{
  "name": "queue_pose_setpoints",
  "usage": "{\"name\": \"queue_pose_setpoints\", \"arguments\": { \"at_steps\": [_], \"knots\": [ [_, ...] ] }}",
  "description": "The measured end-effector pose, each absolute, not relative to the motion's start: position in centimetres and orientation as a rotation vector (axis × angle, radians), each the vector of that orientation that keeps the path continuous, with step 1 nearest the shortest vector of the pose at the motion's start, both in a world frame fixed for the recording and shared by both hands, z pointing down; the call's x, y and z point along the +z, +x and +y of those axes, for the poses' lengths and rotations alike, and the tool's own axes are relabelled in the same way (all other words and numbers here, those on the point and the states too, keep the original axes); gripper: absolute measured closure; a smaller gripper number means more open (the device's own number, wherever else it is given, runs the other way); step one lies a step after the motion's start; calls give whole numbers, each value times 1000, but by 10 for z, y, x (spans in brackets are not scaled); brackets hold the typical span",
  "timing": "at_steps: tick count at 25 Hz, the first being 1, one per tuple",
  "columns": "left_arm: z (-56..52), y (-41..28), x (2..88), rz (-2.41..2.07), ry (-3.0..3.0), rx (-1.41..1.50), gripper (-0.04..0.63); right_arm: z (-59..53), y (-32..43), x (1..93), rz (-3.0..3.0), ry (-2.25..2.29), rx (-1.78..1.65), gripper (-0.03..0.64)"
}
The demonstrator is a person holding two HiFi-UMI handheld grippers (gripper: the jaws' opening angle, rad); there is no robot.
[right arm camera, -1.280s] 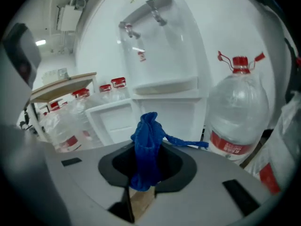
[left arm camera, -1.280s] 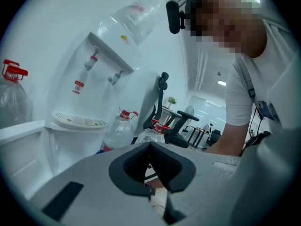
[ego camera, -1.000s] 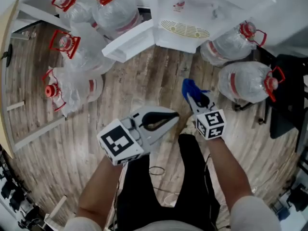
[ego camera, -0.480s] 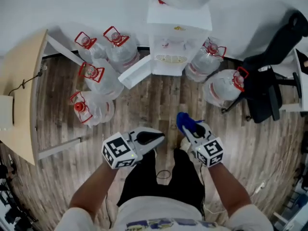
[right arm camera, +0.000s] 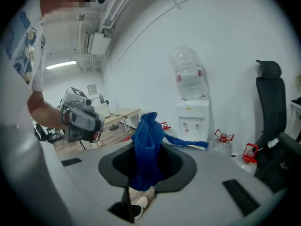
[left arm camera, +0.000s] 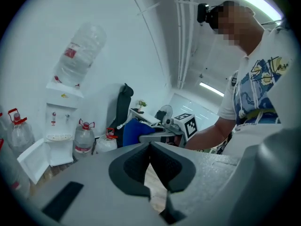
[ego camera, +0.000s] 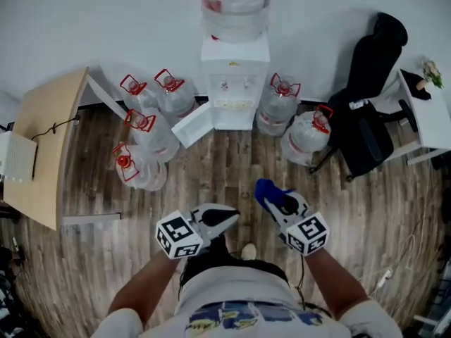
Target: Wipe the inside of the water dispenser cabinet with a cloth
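Closest in, the person stands with both grippers held out at waist height. The left gripper (left arm camera: 150, 147) has its jaws pressed together with nothing between them; its own view shows only a sliver of floor below the pads. The right gripper (right arm camera: 145, 175) is clamped on the blue cloth (right arm camera: 146, 147), which bunches up above the jaws, with a thin strand trailing off to the right. How much of the cloth hangs under the jaws is hard to tell. From the head view the marker cube (ego camera: 308, 232) covers the rear of that gripper.

Beyond the grippers lies bare wooden floor (ego camera: 225, 164), so the cloth is well apart from the water dispenser (ego camera: 234, 90), which stands against the white wall with an inverted bottle (ego camera: 235, 5) on top. Its cabinet door (ego camera: 192, 125) is swung open to the left, but the inside of the cabinet cannot be seen in any view. Water bottles (ego camera: 144, 136) with red handles crowd the floor on both sides of the dispenser. A black office chair (ego camera: 370, 118) sits to the right, and a wooden desk (ego camera: 49, 143) is cut off at the left
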State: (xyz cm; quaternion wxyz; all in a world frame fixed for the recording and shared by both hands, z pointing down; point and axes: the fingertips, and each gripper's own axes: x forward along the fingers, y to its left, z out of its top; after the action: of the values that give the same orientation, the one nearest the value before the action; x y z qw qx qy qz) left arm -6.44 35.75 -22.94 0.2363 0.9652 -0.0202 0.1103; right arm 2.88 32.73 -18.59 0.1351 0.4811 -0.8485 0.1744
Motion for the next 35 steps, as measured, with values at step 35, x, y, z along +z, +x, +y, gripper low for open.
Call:
{"name": "queue_pose_setpoints", "arguments": {
  "at_steps": [35],
  "knots": [
    [582, -91, -291, -91, 2678, 306, 592, 565, -4, -269, -2578, 1399, 397, 532]
  ]
}}
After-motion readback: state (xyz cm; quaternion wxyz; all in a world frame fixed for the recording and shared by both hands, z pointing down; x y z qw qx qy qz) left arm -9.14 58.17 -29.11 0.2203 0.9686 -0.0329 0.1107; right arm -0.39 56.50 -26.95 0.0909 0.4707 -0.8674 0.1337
